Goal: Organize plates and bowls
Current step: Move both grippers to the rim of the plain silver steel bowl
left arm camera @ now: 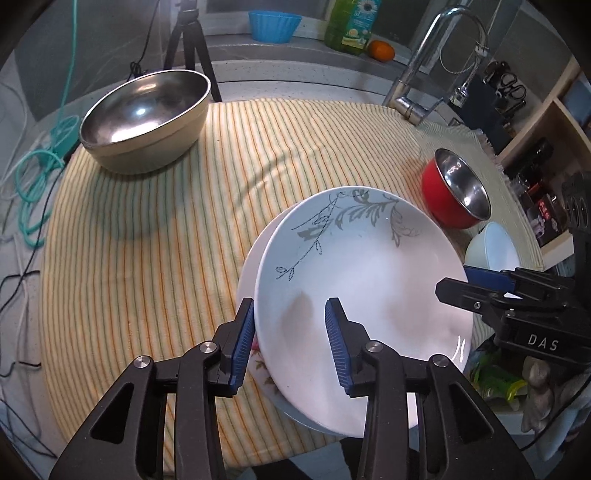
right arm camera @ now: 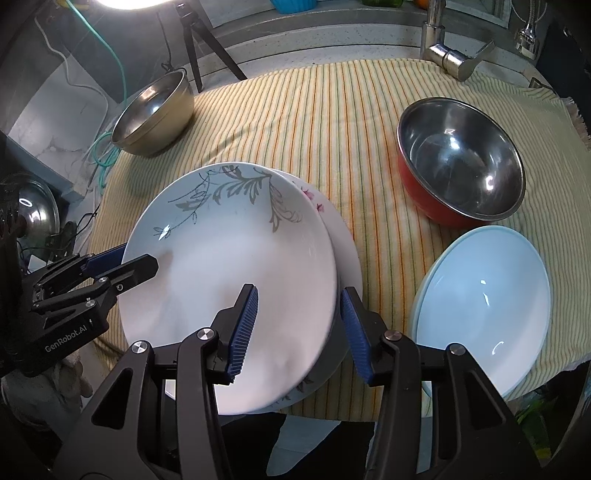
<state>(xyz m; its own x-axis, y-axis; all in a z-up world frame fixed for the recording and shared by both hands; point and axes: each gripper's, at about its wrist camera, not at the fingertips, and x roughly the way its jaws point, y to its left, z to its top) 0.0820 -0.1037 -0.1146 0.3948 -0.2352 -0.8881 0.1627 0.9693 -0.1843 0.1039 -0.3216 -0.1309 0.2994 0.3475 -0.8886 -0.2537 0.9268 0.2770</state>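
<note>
A white plate with a grey leaf pattern [left arm camera: 365, 266] [right arm camera: 229, 258] lies on top of a pink-flowered plate [right arm camera: 341, 236] on the striped cloth. My left gripper [left arm camera: 290, 343] is open, its jaws straddling the top plate's left rim. My right gripper [right arm camera: 299, 328] is open, its jaws straddling the right rims of both plates; it also shows in the left wrist view [left arm camera: 491, 288]. A beige steel bowl [left arm camera: 144, 118] [right arm camera: 155, 114] sits at the far left. A red steel bowl [left arm camera: 456, 192] [right arm camera: 460, 158] and a pale blue bowl [left arm camera: 491, 247] [right arm camera: 484, 306] sit to the right.
The striped cloth [left arm camera: 155, 258] covers the counter. A tap [left arm camera: 424, 74] stands at the back right, a black tripod [left arm camera: 190, 40] at the back left. A blue cup [left arm camera: 273, 24], a green bottle [left arm camera: 351, 26] and an orange [left arm camera: 382, 50] are on the ledge. Cables [left arm camera: 37, 173] lie to the left.
</note>
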